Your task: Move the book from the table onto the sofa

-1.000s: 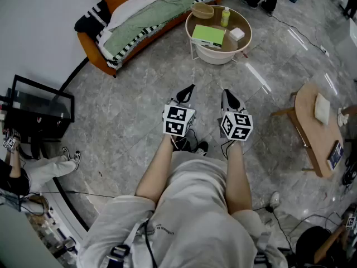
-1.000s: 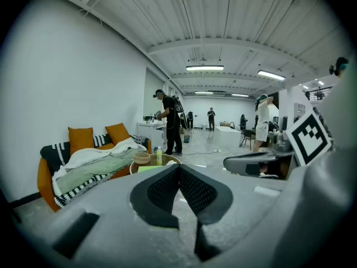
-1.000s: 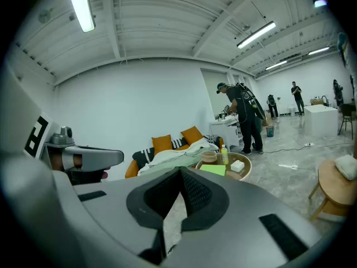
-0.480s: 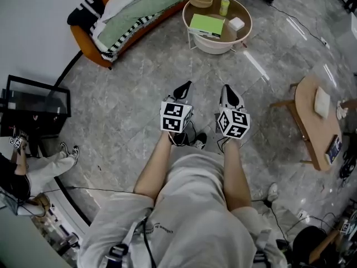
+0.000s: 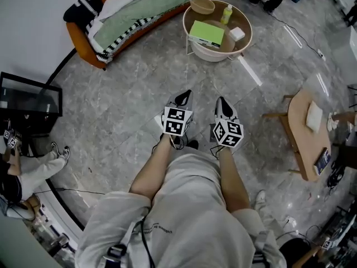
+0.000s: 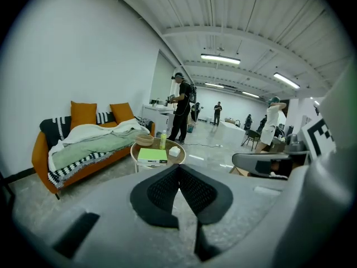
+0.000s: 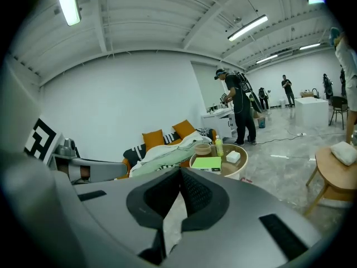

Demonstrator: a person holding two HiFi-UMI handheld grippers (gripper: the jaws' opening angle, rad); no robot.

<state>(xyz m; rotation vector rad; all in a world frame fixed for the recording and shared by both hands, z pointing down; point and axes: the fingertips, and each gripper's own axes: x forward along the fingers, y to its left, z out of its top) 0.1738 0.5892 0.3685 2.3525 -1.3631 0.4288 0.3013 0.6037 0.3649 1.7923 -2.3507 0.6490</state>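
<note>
Not begun yet, by the look of it. Green book (image 5: pixel 207 33) still lying flat on the round table (image 5: pixel 246 20), up at the top of the head view, well apart from both tongs. Done so far: nothing. Left to do: walk over, grab the book, lift it, carry it to the orange sofa (image 5: pixel 81 41) near the table, and put it down there.

Left tongs (image 5: pixel 186 95) squeezed tight together, with nothing between them. Right tongs (image 5: pixel 221 102) squeezed tight together too, also with nothing in them. Both held low in front of the body, side by side, pointing toward the table. Must open up before any grab.

Now the things that hold other things. On the round table, with its raised rim like a tray: the book near the middle, a tan bowl (image 5: pixel 202 5) at the back edge, a yellow-green bottle (image 5: pixel 226 15) standing up beside the bowl, and a small white box (image 5: pixel 237 34) just beside the book. Looks empty from above, that bowl. On the sofa: a green blanket (image 5: pixel 139 7) and a black-and-white striped throw (image 5: pixel 78 10), so probably room for the book only on top of the soft stuff. Off to the right, a low wooden table (image 5: pixel 298 133) with a white thing and a dark flat thing on it, not part of this job
</note>
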